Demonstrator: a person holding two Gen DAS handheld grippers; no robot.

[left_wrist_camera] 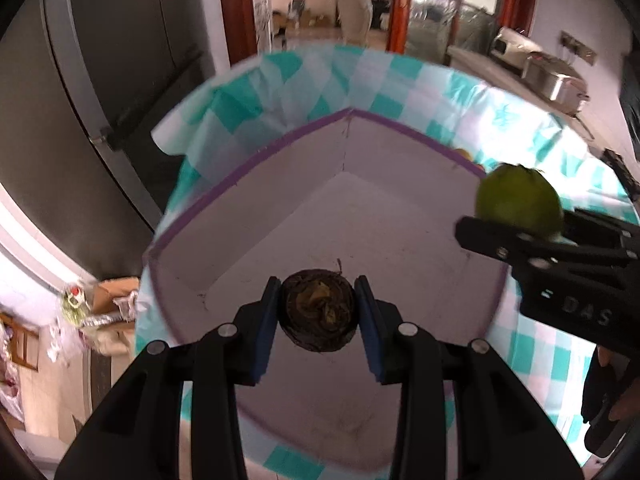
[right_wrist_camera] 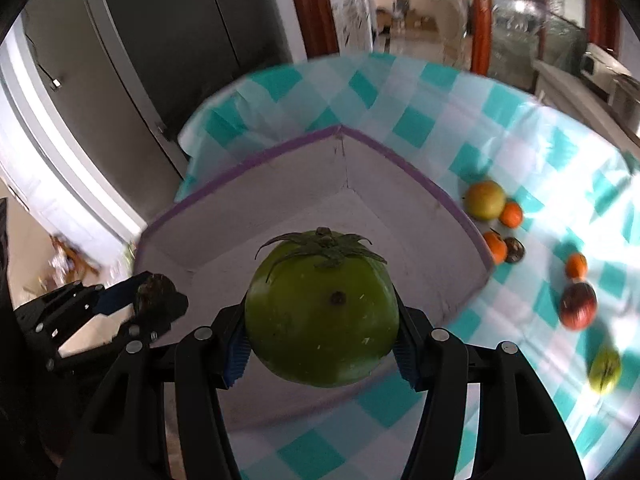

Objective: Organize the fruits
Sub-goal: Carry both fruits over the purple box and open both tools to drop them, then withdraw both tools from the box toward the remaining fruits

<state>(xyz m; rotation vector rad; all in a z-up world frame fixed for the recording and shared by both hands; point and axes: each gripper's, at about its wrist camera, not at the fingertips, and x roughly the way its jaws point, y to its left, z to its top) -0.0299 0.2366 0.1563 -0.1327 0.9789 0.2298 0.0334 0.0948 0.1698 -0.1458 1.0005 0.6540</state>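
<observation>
My left gripper is shut on a small dark brown round fruit and holds it above the grey box with a purple rim. My right gripper is shut on a large green tomato-like fruit with a leafy stem, held over the same box. The right gripper and its green fruit show at the right of the left wrist view. The left gripper with the dark fruit shows at the left of the right wrist view. The box floor looks bare.
A teal and white checked cloth covers the table. Right of the box lie a yellow-green apple, small oranges, a dark fruit, a red fruit and a green fruit. A dark fridge stands behind.
</observation>
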